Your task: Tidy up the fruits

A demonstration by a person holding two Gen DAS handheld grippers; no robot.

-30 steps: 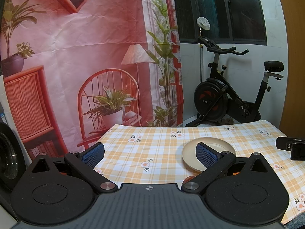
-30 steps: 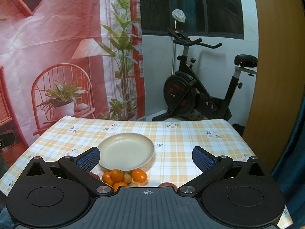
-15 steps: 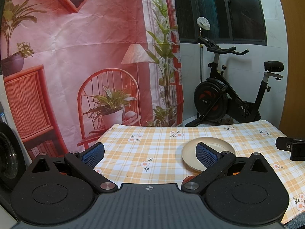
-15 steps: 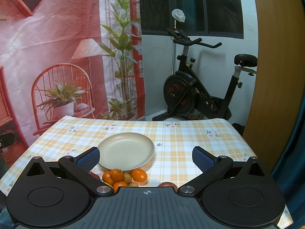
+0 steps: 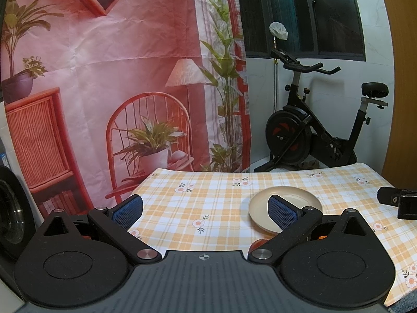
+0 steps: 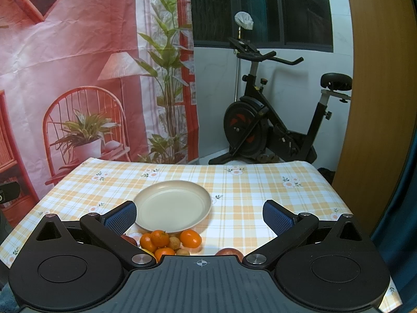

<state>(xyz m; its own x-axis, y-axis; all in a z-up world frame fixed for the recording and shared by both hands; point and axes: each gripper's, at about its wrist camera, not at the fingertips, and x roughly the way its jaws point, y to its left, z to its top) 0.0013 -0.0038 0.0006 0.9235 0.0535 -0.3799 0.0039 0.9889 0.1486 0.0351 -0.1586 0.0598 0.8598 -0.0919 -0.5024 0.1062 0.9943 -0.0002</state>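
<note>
An empty beige plate (image 6: 173, 206) sits mid-table on the orange checked cloth; it also shows in the left wrist view (image 5: 299, 200). Several oranges (image 6: 191, 238) and small brown fruits (image 6: 174, 242) lie in a cluster just in front of the plate, with a reddish fruit (image 6: 229, 251) to their right, partly hidden by the gripper body. My right gripper (image 6: 199, 215) is open and empty, above the fruit cluster. My left gripper (image 5: 206, 208) is open and empty over the table's left part, its right finger (image 5: 282, 212) overlapping the plate.
The checked table (image 6: 260, 182) ends at a far edge before a printed backdrop and an exercise bike (image 6: 271, 127). A wooden panel (image 6: 378, 104) stands to the right. The right gripper's tip (image 5: 398, 202) shows at the left view's right edge.
</note>
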